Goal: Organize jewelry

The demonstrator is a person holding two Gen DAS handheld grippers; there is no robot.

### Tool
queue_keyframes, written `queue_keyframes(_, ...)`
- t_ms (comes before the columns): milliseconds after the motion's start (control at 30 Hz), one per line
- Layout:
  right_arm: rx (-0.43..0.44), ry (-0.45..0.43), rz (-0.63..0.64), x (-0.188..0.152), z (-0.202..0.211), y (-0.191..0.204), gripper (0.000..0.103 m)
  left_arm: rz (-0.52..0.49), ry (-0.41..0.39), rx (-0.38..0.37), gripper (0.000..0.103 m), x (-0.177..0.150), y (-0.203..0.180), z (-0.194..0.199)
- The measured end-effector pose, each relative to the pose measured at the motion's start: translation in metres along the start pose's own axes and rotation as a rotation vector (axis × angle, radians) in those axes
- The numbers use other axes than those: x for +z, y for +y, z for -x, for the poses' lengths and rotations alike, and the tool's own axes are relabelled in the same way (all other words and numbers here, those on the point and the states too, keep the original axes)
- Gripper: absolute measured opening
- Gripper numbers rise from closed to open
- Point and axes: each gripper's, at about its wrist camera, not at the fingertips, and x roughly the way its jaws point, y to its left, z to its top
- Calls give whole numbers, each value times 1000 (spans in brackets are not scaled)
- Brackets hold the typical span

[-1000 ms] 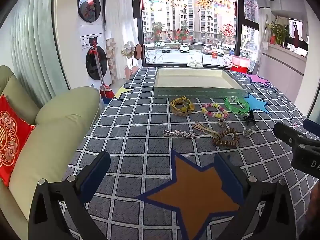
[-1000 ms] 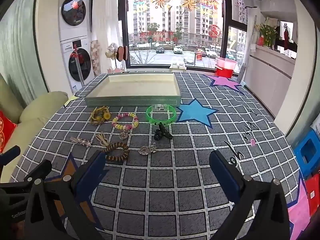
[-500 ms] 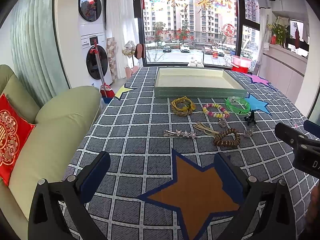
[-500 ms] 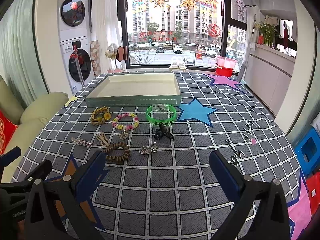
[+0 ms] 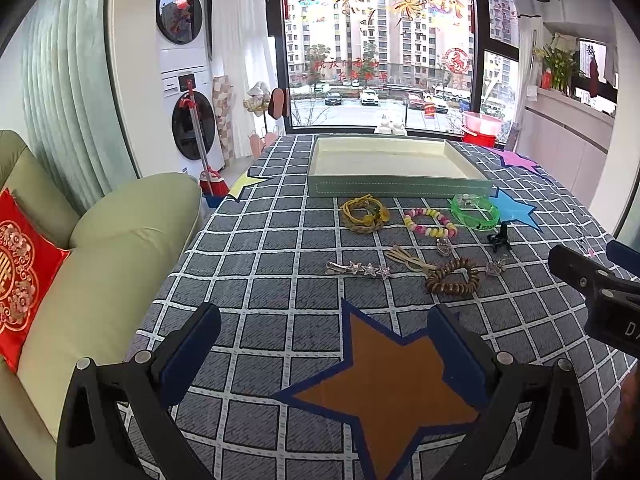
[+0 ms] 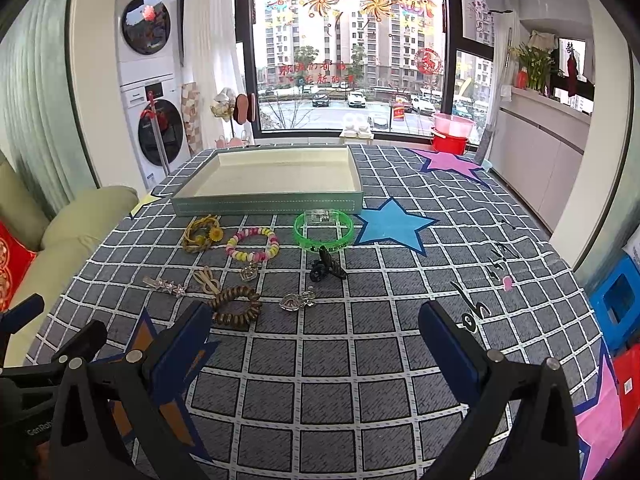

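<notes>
Several pieces of jewelry lie on the checked tablecloth in front of a shallow grey-green tray [image 5: 400, 189] [image 6: 268, 206]: a yellow cord bracelet [image 5: 364, 214] [image 6: 202, 234], a pink and yellow bead bracelet [image 5: 430, 222] [image 6: 252, 245], a green bangle [image 5: 475, 210] [image 6: 324, 229], a star hair clip [image 5: 358, 269] [image 6: 164, 285], a brown coil hair tie [image 5: 453, 278] [image 6: 236, 306], a black claw clip [image 6: 326, 267]. My left gripper [image 5: 324, 334] and right gripper [image 6: 316, 326] are open and empty, above the near table.
A green sofa [image 5: 104, 248] with a red cushion [image 5: 22, 276] stands left of the table. Coloured star patches mark the cloth. A window, washer stack and cabinet lie beyond. Blue and red bins [image 6: 618, 304] sit at the right.
Both views shift only slightly; the jewelry and the tray have not moved, and both grippers stay open.
</notes>
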Motion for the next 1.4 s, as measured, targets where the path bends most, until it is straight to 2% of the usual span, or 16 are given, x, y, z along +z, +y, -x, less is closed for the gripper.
queue_keyframes(1400,8,-1,-2,3,2,4,103,1,-1,-5,103,4,-3,2)
